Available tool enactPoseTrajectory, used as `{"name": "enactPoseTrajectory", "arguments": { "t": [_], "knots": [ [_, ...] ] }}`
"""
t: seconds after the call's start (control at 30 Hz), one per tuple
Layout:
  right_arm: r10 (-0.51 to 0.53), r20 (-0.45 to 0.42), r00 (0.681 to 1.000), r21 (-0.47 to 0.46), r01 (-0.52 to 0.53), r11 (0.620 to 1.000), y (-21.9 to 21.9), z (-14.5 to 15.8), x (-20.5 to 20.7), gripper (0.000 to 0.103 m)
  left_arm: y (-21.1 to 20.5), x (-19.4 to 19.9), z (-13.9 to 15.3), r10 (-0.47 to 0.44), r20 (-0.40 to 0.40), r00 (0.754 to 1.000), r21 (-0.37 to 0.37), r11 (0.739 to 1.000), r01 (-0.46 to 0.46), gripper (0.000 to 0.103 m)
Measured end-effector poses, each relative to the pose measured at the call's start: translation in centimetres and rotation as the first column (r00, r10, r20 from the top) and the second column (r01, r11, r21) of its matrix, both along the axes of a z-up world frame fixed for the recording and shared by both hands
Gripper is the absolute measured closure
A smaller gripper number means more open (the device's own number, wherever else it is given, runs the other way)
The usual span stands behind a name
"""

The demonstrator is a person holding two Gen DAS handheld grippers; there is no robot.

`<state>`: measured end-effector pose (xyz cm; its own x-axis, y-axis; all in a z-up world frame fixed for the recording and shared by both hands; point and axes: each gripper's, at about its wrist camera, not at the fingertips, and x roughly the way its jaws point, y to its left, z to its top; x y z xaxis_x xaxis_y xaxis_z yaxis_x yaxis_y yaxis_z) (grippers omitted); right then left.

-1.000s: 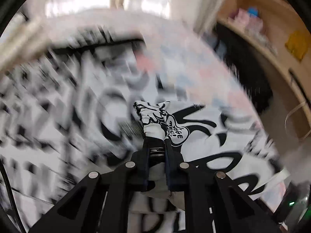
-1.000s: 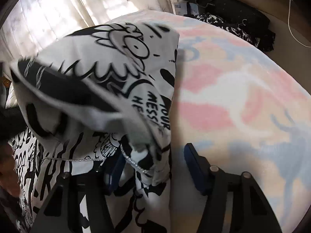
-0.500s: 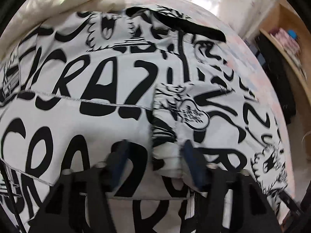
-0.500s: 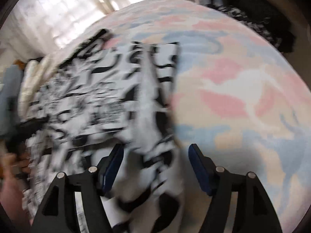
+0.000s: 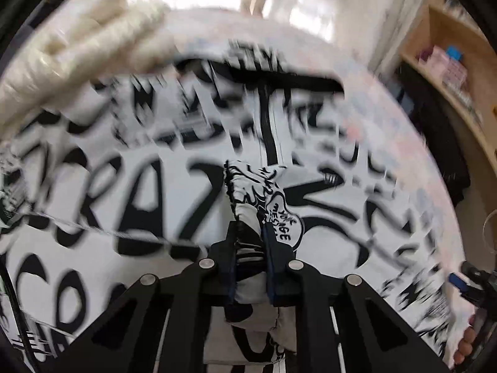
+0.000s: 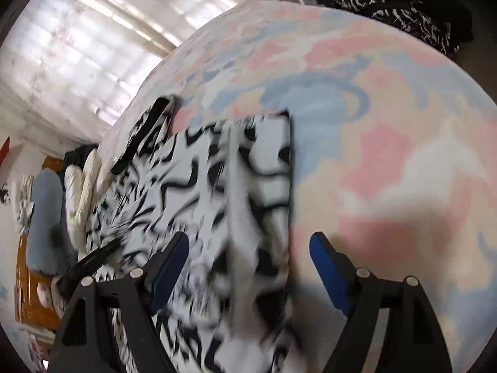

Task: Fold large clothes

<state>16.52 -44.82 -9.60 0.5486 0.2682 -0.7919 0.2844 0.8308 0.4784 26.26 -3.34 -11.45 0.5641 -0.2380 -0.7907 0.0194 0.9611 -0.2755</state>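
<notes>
On the bed: a white garment with black graffiti lettering (image 6: 223,186) lies spread over a pastel bedspread (image 6: 388,124) of pink, blue and cream patches.
Long axis of garment: in the right wrist view it runs from the near edge of the picture toward the far left, where the window (image 6: 77,46) is; its straight right edge runs near to far.
Lettering: in the left wrist view the big letters read across, from left to right.
Left gripper (image 5: 250,233): its jaws have just closed again and are pressed together on a bunched fold of the garment, which sticks out beyond the fingertips toward the far side.
Right gripper (image 6: 248,267): spread wide, its jaws have just been opening further; the garment's right part lies under the gap, and the pads do not press on it.
Far left of garment: a cream quilted blanket (image 5: 77,40), touching the cloth.
Right side of room: a wooden shelf (image 5: 450,71).
Far right: dark clothes (image 6: 403,12), beyond the bedspread.
</notes>
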Motion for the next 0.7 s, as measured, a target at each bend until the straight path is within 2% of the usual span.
{"name": "enactPoseTrajectory", "arguments": {
  "t": [0.1,0.23,0.27,0.3,0.33,0.37,0.43,0.47,0.57,0.63,0.7],
  "knots": [
    [-0.033,-0.024,0.999,-0.028,0.033,0.999,-0.9,-1.3,3.1,0.023,1.0,-0.2,0.5,0.008,0.030,1.000,0.060,0.998,-0.010,0.091],
    [-0.038,-0.090,0.995,-0.065,0.032,0.997,-0.8,-4.1,6.7,0.023,0.8,0.0,-0.7,-0.026,-0.004,1.000,0.112,0.993,0.026,0.091],
    [-0.029,-0.100,0.995,-0.089,0.020,0.996,-0.5,-4.6,7.3,0.031,0.7,0.1,-1.0,-0.026,-0.012,1.000,0.117,0.993,0.028,0.091],
    [-0.009,-0.099,0.995,-0.125,-0.004,0.992,0.0,-4.7,7.6,0.045,0.5,0.1,-1.0,-0.029,-0.017,0.999,0.118,0.993,0.031,0.091],
    [0.029,-0.106,0.994,-0.167,-0.046,0.985,0.6,-4.5,8.1,0.099,0.4,0.1,-0.9,-0.037,-0.017,0.999,0.109,0.993,0.039,0.091],
    [0.037,-0.119,0.992,-0.212,-0.062,0.975,0.8,-4.2,8.3,0.101,0.1,0.1,-1.1,-0.044,-0.014,0.999,0.100,0.994,0.045,0.091],
    [0.033,-0.070,0.997,-0.339,-0.055,0.939,1.2,-2.2,8.3,0.101,-0.8,0.0,-0.8,-0.060,0.003,0.998,0.106,0.993,0.060,0.091],
    [0.031,-0.061,0.998,-0.350,-0.050,0.935,1.0,-2.0,8.2,0.101,-1.2,-0.1,-0.9,-0.067,0.008,0.998,0.119,0.991,0.065,0.091],
    [0.054,-0.127,0.990,-0.360,-0.097,0.928,0.9,-3.8,8.6,0.099,-2.1,0.3,-2.6,-0.066,-0.032,0.997,0.186,0.980,0.071,0.088],
    [0.040,-0.140,0.989,-0.333,-0.085,0.939,0.6,-3.6,7.9,0.095,-1.6,0.6,-3.8,-0.056,-0.076,0.996,0.179,0.981,0.069,0.079],
    [0.020,-0.146,0.989,-0.263,-0.059,0.963,0.2,-2.9,6.6,0.086,-1.0,0.3,-3.9,-0.067,-0.084,0.994,0.145,0.986,0.079,0.062]
  ]
}}
